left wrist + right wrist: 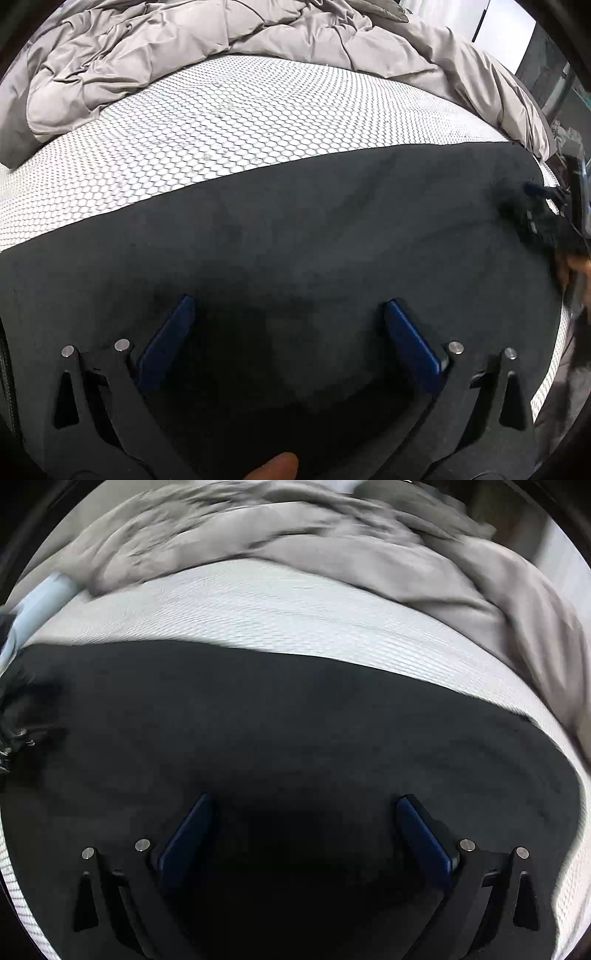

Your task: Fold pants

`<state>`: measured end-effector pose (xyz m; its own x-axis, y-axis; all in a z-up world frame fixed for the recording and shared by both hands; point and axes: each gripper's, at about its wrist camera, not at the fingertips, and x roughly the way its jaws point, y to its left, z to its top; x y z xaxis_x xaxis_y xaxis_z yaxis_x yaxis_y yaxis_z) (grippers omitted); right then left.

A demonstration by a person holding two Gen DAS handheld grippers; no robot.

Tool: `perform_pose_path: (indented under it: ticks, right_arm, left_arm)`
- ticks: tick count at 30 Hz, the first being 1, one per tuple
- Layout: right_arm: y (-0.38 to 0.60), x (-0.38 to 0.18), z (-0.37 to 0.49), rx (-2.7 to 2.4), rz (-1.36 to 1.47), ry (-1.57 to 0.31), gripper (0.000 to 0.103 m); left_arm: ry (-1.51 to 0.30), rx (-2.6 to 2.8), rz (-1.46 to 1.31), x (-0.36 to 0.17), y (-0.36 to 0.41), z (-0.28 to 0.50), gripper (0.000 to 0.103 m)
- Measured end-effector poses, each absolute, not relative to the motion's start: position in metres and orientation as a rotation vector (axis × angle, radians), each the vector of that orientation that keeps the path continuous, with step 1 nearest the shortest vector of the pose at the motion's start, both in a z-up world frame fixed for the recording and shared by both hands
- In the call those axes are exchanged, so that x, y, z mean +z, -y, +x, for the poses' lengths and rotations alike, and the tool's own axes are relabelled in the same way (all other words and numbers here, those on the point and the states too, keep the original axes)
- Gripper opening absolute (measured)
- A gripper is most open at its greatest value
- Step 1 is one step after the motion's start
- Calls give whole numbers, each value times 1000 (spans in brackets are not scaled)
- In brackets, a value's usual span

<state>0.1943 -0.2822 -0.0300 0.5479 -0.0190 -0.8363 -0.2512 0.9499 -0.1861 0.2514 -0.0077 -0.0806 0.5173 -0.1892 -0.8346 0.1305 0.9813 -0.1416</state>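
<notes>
The dark charcoal fabric pants (295,229) lay spread flat on the white honeycomb-patterned mattress (221,122) — crumpled grey quilted duvet (184,33) behind. Left gripper (288,310) and right gripper (304,808) hovered above them, blue-padded jaws spread wide, grasping nothing.

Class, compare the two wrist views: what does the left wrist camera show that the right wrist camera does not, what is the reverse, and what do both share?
Only the left wrist view shows the sharp honeycomb print of the mattress cover, a fingertip at the bottom edge, and the right hand-held gripper at the far right.

Only the right wrist view shows a pale blue object at the left edge; this view is motion-blurred.

Both show the dark pants spread flat, the crumpled grey duvet behind, and open blue-padded jaws above the fabric.
</notes>
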Motion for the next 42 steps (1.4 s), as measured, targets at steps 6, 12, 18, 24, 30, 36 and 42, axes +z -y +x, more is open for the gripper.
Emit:
perform_pose_path:
  ticks: [6,12,18,24,30,36,42]
  right_arm:
    - [406,-28,194,-244,-102,-944,101]
    - [365,21,172,-284,-231,-824,101]
    - [256,0,220,114,-202,-868,101]
    - [233,-42,243,189,-291,-983,100]
    - [387,-34,230,-341,-163,-949,101]
    - [370,11,190,-368,-200,-848,101]
    - [294,32,166,7,-191,-796,102]
  left_arm:
    - [-1023,-166,-29,-74,12,251,102]
    - [-878,-162,-82,-37,21,267,102]
    - [-990,-158,-93,-74,31,307,102]
    - [-998,-160,-105,-80,14,304,102]
    - [-1001,-139,-74,-80,21,302,102]
    - [-925,-206,-114,-51,47,291,102]
    - [-1008,-215,2,-75,102,288,103]
